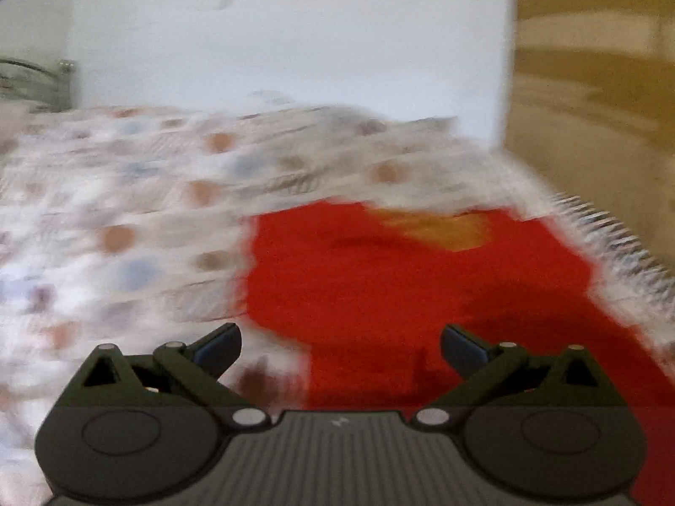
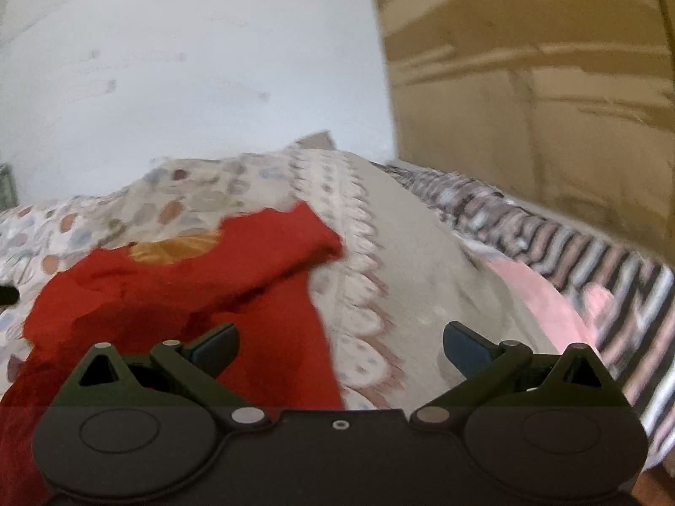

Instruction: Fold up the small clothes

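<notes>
- 2 grippers, left gripper [image 1: 341, 343] and right gripper [image 2: 341, 343], fingers spread wide, holding nothing.
- Your red shirt [image 1: 400, 291] lies rumpled on the bed [image 1: 126, 211]; pinch bedding too and the fold drags.

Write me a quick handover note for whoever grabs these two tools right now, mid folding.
Left tool: open, nothing held, over the near edge of the red garment.
Right tool: open, nothing held, at the garment's right edge.
The red garment lies spread but rumpled on the patterned bedspread, orange lining at the neck facing up, one sleeve sticking out to the right.
Done: no neat fold visible.
Left: smooth it, fold sleeves in, fold the body.
</notes>
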`<act>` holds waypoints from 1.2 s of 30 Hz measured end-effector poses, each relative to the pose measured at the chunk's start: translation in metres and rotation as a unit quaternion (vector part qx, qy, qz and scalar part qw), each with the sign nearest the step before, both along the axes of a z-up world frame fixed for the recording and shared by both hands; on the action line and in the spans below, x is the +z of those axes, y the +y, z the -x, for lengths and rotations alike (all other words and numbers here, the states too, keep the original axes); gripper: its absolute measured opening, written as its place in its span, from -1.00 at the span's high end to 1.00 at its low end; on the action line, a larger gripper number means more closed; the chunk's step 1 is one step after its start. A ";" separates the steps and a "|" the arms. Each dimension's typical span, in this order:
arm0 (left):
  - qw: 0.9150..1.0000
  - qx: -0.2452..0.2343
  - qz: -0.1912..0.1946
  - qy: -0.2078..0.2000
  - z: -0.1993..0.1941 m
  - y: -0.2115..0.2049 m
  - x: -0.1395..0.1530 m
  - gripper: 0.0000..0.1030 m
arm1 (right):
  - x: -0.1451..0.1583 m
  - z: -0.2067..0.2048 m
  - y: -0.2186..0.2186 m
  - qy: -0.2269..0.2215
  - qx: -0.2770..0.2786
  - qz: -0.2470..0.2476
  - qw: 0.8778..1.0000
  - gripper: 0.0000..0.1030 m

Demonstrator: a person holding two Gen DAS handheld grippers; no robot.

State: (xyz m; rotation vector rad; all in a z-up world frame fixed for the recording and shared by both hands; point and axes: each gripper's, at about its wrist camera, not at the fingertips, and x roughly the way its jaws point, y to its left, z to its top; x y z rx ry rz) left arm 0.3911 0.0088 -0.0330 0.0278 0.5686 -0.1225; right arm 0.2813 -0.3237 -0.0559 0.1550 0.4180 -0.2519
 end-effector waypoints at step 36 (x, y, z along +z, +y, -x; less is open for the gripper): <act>0.988 0.021 -0.139 -0.065 -0.066 0.014 -0.062 0.88 | -0.035 -0.085 0.052 0.083 0.137 0.017 0.987 -0.99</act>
